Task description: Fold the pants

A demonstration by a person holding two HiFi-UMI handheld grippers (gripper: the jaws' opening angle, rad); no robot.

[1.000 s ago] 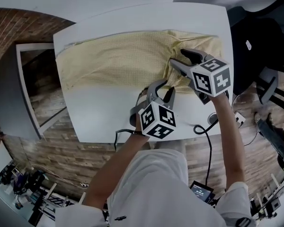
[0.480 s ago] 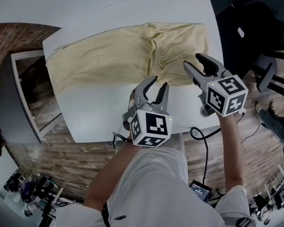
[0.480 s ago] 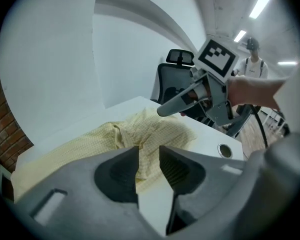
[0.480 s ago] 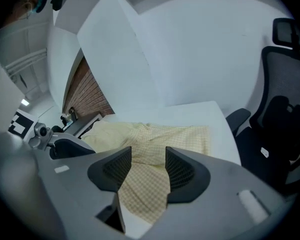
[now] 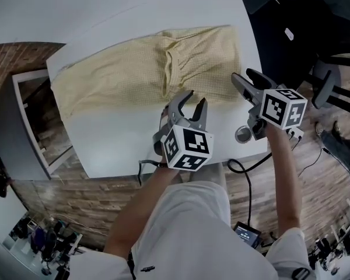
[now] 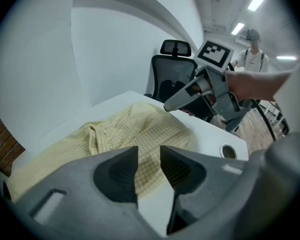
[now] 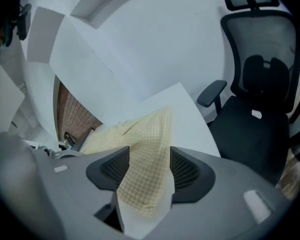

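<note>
The yellow checked pants [image 5: 128, 69] lie spread flat across the white table [image 5: 122, 150], with a crease near their middle. My left gripper [image 5: 192, 101] hovers just in front of their near edge. Its jaws have just been opening and nothing is between them; the left gripper view [image 6: 149, 156] shows cloth [image 6: 135, 129] only beyond the pads. My right gripper [image 5: 244, 76] hangs over the table's right edge, beside the pants' right end. Its jaws have also just been opening and stand wide, with no cloth between them. The pants [image 7: 150, 129] lie ahead of the right gripper [image 7: 150, 154].
A black office chair [image 5: 297, 28] stands right of the table, close to my right gripper. A round cable hole [image 5: 243, 135] sits in the table's front right corner. A cable hangs off the near edge. A person [image 6: 252, 54] stands far behind.
My right gripper has left the bunched cloth at the pants' middle and drawn away to the right, past their end. The left gripper has backed off slightly. The pants now lie flat.
</note>
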